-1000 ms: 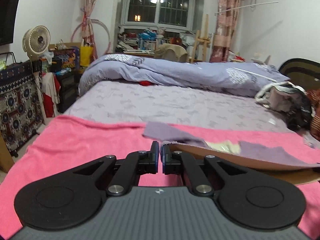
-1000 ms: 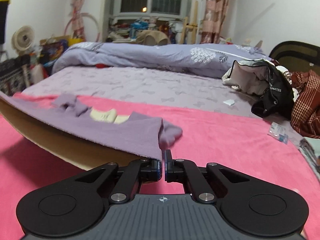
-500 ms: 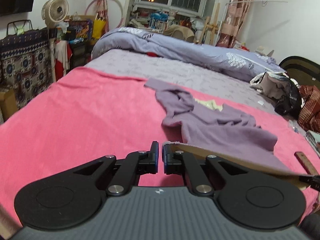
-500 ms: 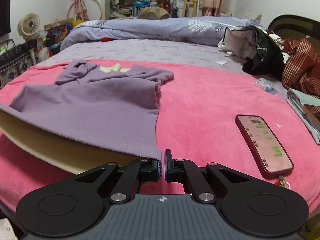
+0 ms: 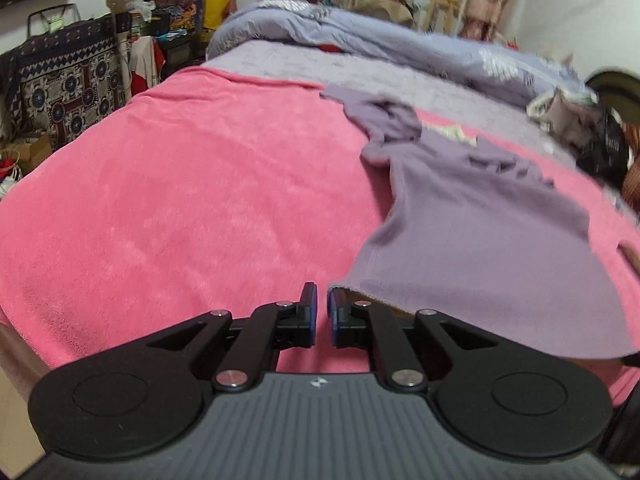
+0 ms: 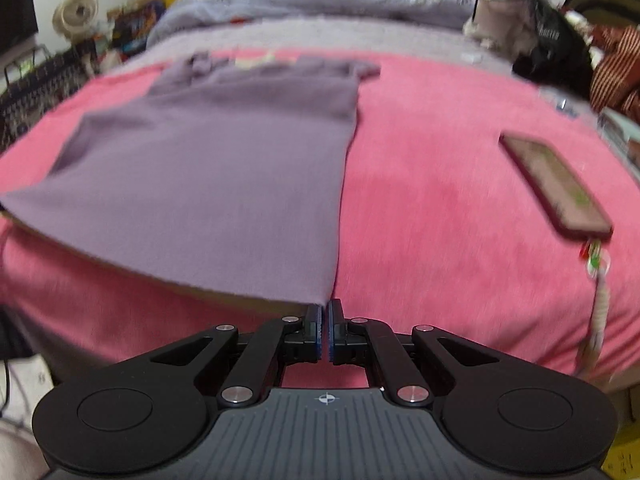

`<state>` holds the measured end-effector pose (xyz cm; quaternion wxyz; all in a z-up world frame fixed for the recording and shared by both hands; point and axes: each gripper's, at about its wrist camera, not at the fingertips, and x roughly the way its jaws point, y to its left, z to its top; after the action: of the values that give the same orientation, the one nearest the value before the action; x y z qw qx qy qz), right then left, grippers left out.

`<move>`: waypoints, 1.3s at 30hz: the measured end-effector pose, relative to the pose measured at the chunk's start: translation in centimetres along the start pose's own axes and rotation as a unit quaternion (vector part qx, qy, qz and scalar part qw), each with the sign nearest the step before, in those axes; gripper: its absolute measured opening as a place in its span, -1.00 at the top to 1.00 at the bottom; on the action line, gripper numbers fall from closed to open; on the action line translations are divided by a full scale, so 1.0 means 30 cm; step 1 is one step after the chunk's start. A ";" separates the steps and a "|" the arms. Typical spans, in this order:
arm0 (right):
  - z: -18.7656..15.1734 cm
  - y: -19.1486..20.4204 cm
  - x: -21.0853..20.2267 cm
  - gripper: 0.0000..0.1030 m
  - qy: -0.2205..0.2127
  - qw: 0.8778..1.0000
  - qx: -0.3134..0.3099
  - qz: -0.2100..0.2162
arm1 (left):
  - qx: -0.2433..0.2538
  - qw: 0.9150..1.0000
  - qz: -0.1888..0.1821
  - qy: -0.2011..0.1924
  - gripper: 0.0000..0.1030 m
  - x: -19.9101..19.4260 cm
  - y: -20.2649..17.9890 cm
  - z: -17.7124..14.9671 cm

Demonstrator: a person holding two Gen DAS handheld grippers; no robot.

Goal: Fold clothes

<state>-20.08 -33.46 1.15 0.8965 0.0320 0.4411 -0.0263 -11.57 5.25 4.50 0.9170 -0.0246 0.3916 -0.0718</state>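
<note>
**Item: purple top, laid out for folding.**

- **Left edge of bed.** The pink blanket [image 5: 180,200] covers the bed here, bare from its left edge to the garment. This is the widest free stretch for swinging a sleeve or side panel over.
- **Left tool** [image 5: 322,300]. Released. Its jaws have just been opening, and no cloth shows between the pads. The near left hem corner lies against the tip of its right-hand finger.
- **Purple top** [image 5: 480,232]. It lies spread on the blanket, body mostly flat, neck end away from the tools. The left sleeve is bunched at the far left shoulder. A pale patch shows at the collar. The hem lies close to the blanket's near edge.
- **Right tool** [image 6: 325,320]. Clenched. The near right hem corner runs into its tips and appears pinched there.
- **Phone** [image 6: 556,188]. It lies on the blanket well right of the garment, with a charm trailing off its near end.
- **Clothes heap** [image 6: 540,40]. It sits far right, apart from the work.

**Step in hand (judged):** the lay-down is ending and the hem is being let go.

**Next move (judged):**
- The right corner wants releasing.
- The crumpled left sleeve wants smoothing flat.
- The first lengthwise fold can then follow.
- Rightward moves should stop short of the phone.
- The hem should not slip over the near edge.
</note>
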 end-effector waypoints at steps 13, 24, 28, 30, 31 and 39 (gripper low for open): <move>0.155 -0.092 -0.056 0.20 -0.057 0.997 -0.041 0.017 | 0.136 0.983 0.116 -0.040 0.20 -0.091 0.050 0.097; 0.818 0.335 0.565 -0.38 -0.125 0.963 -0.236 0.015 | 0.215 0.973 0.019 -0.080 -0.27 0.525 -0.300 0.538; 0.910 0.397 0.743 -0.10 -0.072 0.972 -0.221 0.027 | 0.264 0.963 0.046 -0.038 -0.23 0.646 -0.351 0.440; 0.943 0.380 0.697 0.77 -0.067 0.977 -0.200 0.017 | 0.265 0.963 0.052 -0.020 -0.23 0.635 -0.357 0.440; 0.952 0.362 0.669 0.78 -0.076 0.978 -0.194 -0.006 | 0.264 0.963 0.054 -0.006 -0.23 0.631 -0.360 0.445; 1.059 -0.077 0.460 0.77 -0.078 0.972 -0.064 -0.211 | 0.230 0.967 0.035 0.099 -0.28 0.656 -0.332 0.535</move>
<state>13.25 -38.59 9.48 0.9024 -0.1214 0.3674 -0.1895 12.34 -7.75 2.56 0.8566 0.2080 0.4539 -0.1301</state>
